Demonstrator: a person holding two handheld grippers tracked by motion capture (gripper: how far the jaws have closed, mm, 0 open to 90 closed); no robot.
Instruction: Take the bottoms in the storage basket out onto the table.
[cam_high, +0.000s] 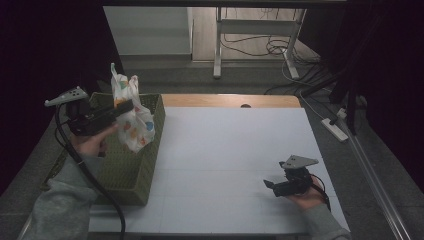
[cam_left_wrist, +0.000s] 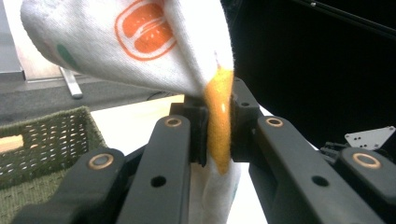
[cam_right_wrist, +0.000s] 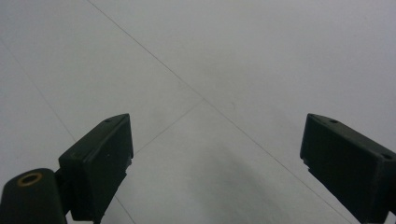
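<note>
Now the left gripper (cam_high: 125, 106) has a white patterned sock (cam_high: 131, 120) pinched tight, jaws clamped on its orange trim, and the sock hangs off the jaw tips over the green woven basket (cam_high: 150, 150), out at about nine o'clock on the table. From the left gripper view the grip is plain: the black jaws meet on the orange band (cam_left_wrist: 219, 121) with white cloth bunched above and trailing below, an orange oval print on the upper fold. Holding it by the edge lets the rest dangle free, which I'd judge makes it easy to carry clear of the basket's rim without dragging.

Down in the basket, the woven floor shows green and bare where I can see it; the sock and the arm hide part of the inside, so I can't say whether anything else lies there.

Over at five o'clock the right gripper (cam_high: 272, 187) rests low on the white table (cam_high: 225, 150), well apart from the sock. Its own view shows both jaws spread wide with nothing between them, just tabletop ahead. My read: it waits there, ready to receive or help lay out the sock.
</note>
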